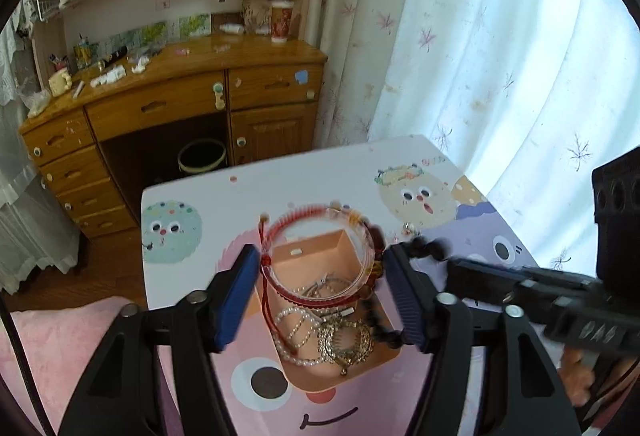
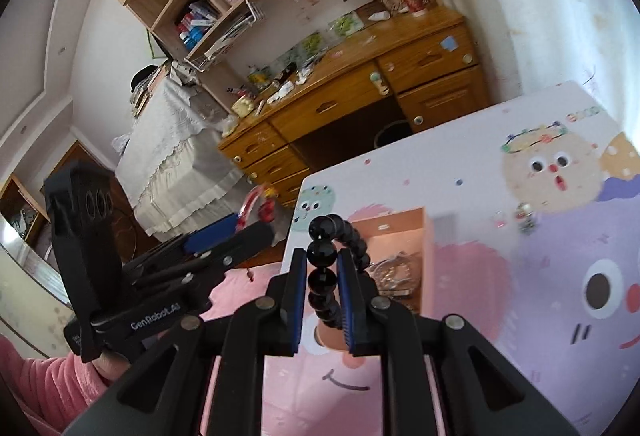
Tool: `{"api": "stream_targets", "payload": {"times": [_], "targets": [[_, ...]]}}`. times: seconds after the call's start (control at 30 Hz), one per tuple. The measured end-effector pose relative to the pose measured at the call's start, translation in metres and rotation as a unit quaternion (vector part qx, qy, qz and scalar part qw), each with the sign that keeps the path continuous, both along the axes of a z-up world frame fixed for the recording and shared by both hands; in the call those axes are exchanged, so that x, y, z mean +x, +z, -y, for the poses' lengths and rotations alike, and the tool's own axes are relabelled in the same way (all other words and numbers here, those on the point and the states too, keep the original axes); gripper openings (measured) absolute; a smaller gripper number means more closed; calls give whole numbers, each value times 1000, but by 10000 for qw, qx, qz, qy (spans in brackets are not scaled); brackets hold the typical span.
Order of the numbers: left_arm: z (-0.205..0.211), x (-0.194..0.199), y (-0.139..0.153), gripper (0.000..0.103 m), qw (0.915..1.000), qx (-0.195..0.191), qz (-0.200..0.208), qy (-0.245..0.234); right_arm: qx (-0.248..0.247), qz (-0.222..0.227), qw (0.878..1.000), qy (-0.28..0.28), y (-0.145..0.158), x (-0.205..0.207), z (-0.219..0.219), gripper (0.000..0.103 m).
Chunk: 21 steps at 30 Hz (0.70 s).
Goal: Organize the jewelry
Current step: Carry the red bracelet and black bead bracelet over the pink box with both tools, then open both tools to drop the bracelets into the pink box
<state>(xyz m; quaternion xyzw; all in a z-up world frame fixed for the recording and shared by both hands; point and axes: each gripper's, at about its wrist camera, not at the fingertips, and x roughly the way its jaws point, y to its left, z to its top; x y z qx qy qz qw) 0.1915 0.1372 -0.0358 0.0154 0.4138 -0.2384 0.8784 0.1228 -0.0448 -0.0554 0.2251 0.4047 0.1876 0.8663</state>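
Right tool [image 2: 323, 278]: clenched on black beads [image 2: 322, 253], strand running upright between our pads. Left tool [image 1: 320, 290]: spread wide around red bangles [image 1: 320, 256], ring tilted, above box [image 1: 316, 260] on table [image 1: 240, 196].

My left camera is looking forward and down along my fingers, sitting close over the peach tray [image 1: 308, 248] on the cartoon-print desk [image 1: 224, 196]. My right camera is tilting sideways, looking from low near the desk's front edge. Both are sharing the tray [image 2: 404, 224], the desk [image 2: 460, 172], the wooden dresser [image 1: 168, 104] [image 2: 360, 96] and bookshelf behind.
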Motion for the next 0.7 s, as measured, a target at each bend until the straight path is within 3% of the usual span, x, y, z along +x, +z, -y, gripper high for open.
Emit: {"api": "stream_targets", "payload": {"times": [0.07,0.1,0.3,0.5,0.7], "targets": [[2,2,-4,83,9999,113,-115,23,-192,-367,9991,69,-13,9,-5,35],[2,2,-4,83,9998,151,-108,55,-259,-512,9983,57,-18,12,-4,51],[12,4,-10,84,9993,259,-267,91,-402,-636,9972,46,-34,9,19,58],[43,8,-22,84,9979,427,-484,-101,-1232,-842,9888,-47,-57,7,52,62],[91,19,-32,84,9956,580,-589,-432,-2151,-746,9734,-241,-74,10,89,62]]}}
